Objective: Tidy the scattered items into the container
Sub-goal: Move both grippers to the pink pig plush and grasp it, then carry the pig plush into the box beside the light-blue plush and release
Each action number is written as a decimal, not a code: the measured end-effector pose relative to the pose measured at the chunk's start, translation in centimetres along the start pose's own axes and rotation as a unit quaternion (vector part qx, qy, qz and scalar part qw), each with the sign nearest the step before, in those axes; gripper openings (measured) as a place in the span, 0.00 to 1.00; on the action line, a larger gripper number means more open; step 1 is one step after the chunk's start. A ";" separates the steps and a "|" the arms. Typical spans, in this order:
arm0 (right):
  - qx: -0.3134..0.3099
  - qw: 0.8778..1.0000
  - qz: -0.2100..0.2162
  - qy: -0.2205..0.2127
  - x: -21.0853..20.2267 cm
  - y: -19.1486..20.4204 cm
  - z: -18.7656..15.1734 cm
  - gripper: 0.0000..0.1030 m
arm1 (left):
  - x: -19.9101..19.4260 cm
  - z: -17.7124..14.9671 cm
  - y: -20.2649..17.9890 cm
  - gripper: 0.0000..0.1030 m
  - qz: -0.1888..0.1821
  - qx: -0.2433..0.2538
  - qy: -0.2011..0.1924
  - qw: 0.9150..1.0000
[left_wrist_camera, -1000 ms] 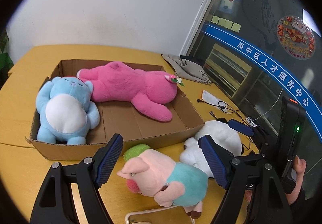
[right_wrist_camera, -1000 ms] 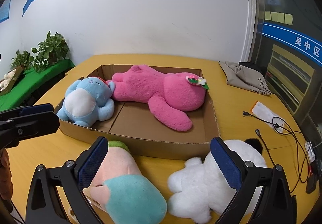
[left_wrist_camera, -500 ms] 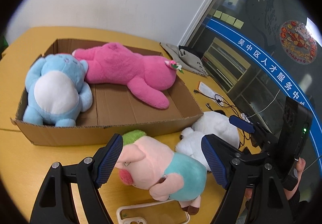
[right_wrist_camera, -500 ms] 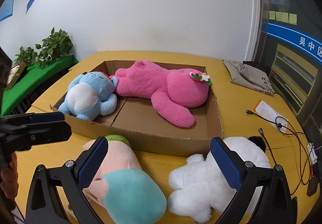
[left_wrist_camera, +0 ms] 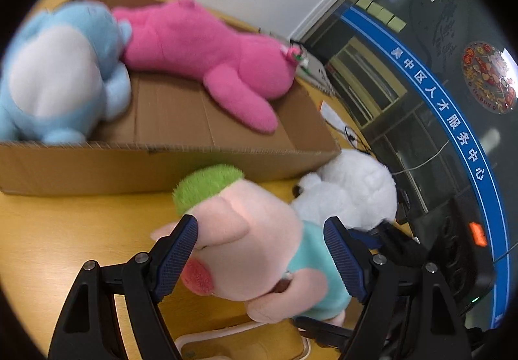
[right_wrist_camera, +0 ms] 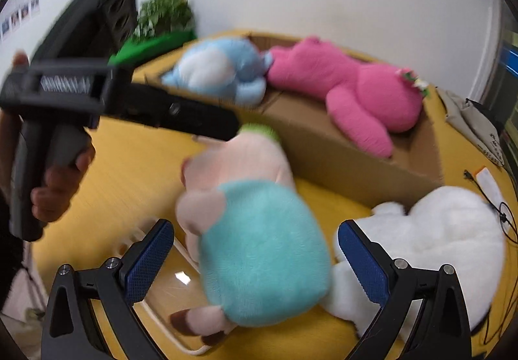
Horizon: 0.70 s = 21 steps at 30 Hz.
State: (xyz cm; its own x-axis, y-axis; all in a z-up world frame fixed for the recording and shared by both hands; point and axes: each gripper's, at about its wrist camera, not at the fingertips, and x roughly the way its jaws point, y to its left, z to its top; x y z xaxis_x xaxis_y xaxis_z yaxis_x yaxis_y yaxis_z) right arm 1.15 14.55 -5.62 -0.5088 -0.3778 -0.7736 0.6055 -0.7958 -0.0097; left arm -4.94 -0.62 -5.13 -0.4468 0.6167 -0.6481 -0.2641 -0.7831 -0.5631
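Tools (left_wrist_camera: pixel 260 253) (right_wrist_camera: pixel 255 258): two; boxed plushies (left_wrist_camera: pixel 207 46): two; loose: two.

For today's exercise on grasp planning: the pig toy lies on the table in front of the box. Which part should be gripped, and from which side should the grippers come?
Grip the pig toy across its round teal body, coming from above and behind. It lies on its side, and the body is its widest, softest part. The right gripper already straddles it, its jaws closing without pressing yet. The left gripper brackets the head, which suits a two-handed lift into the box.
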 end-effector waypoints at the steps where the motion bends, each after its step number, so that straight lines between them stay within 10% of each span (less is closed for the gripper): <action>1: 0.004 1.000 -0.008 0.004 0.6 -0.1 -0.4 0.91 | 0.5 0.0 0.1 0.78 0.007 0.000 0.001 1.000; 11: 0.034 0.999 0.007 -0.010 -0.3 -1.0 -1.7 0.65 | 0.9 -0.6 -0.4 0.56 0.013 0.013 0.005 1.000; 21: 0.050 0.990 0.005 -0.135 -7.5 -0.9 2.9 0.63 | -9.0 5.4 -9.5 0.51 0.019 0.131 -0.114 0.985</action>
State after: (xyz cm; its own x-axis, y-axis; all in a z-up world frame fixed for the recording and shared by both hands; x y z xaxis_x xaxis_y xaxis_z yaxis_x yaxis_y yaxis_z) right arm 2.64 16.77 1.99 -0.6567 -0.4869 -0.5759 0.5539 -0.8297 0.0699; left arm -3.03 0.80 8.80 -0.6324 0.5766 -0.5174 -0.4415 -0.8170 -0.3708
